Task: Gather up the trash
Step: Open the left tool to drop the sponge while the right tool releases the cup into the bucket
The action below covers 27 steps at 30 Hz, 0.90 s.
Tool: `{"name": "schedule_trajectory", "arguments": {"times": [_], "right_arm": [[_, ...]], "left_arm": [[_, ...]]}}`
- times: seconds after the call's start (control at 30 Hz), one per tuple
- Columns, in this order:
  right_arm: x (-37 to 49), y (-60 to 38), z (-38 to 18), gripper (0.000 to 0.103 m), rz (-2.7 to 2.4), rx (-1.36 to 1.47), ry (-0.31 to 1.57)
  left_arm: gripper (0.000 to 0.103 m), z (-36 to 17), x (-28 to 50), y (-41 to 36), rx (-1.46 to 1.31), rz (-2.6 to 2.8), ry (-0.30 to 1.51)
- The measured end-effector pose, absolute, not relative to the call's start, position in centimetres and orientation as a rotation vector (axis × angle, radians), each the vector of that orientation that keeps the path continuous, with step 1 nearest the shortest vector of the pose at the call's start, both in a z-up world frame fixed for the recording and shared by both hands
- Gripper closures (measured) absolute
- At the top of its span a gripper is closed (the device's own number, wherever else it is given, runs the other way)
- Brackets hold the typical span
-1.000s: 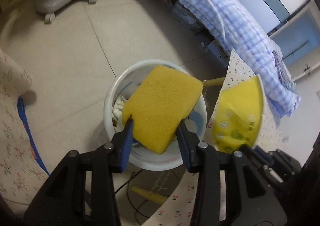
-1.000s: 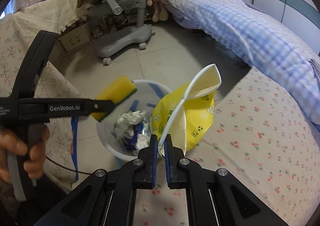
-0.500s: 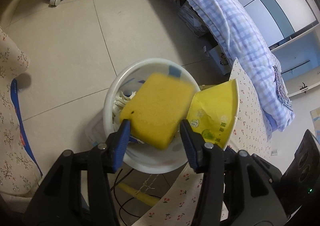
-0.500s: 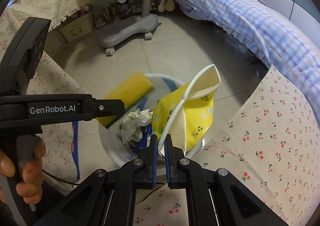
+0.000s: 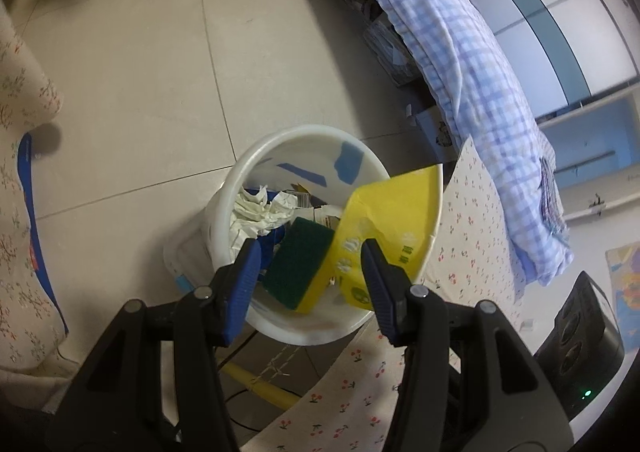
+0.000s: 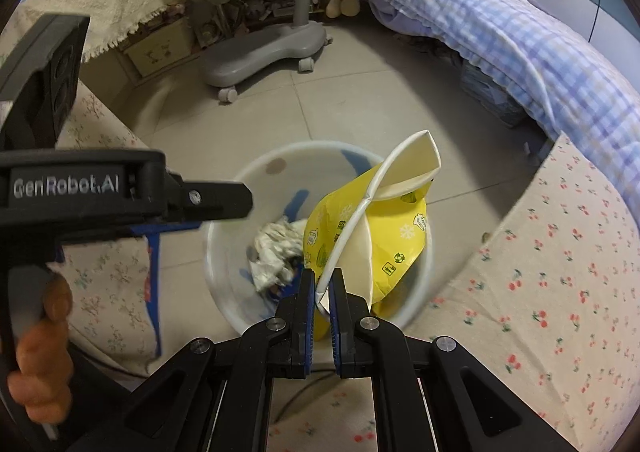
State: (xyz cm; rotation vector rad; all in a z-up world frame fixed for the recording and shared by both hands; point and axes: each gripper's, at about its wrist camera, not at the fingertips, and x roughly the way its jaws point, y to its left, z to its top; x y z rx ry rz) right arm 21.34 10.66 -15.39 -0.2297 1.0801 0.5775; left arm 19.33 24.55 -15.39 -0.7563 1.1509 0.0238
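A white bin [image 5: 256, 147] stands on the tiled floor, with crumpled tissue [image 5: 260, 211] and other scraps inside. A yellow sponge [image 5: 298, 262] lies loose in it, green scouring side up. My left gripper [image 5: 310, 244] hangs open just above the sponge, and neither pad touches it. My right gripper [image 6: 321, 284] is shut on the rim of a flattened yellow paper cup [image 6: 384, 236]. It holds the cup over the right side of the bin [image 6: 256, 171]. The same cup [image 5: 394, 219] shows beside my left gripper's right finger.
A cherry-print cloth [image 6: 540, 252] covers a surface at the right. A floral cloth [image 5: 24, 211] lies at the left. A grey chair base [image 6: 264, 47] and a bed with a checked blanket [image 5: 460, 51] stand behind. A yellow stick and cable [image 5: 260, 384] lie below the bin.
The sponge left my left gripper's jaws and dropped into the bin, flipping green side up. My right gripper brought the yellow cup down closer over the bin.
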Motion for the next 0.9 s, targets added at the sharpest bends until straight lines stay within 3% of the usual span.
{"name": "schedule_trajectory", "arguments": {"times": [0.47, 0.63, 0.9], "right_arm": [[23.7, 13.8, -15.4, 0.092, 0.685, 0.045, 1.093], [24.4, 13.3, -18.4, 0.09, 0.594, 0.019, 1.204], [23.6, 9.2, -16.1, 0.089, 0.564, 0.036, 1.154]], "left_arm": [[0.049, -14.6, 18.9, 26.5, -0.811, 0.111, 1.093], [0.049, -14.5, 19.0, 26.4, -0.813, 0.113, 1.095], [0.049, -14.3, 19.1, 25.3, -0.765, 0.086, 1.103]]}}
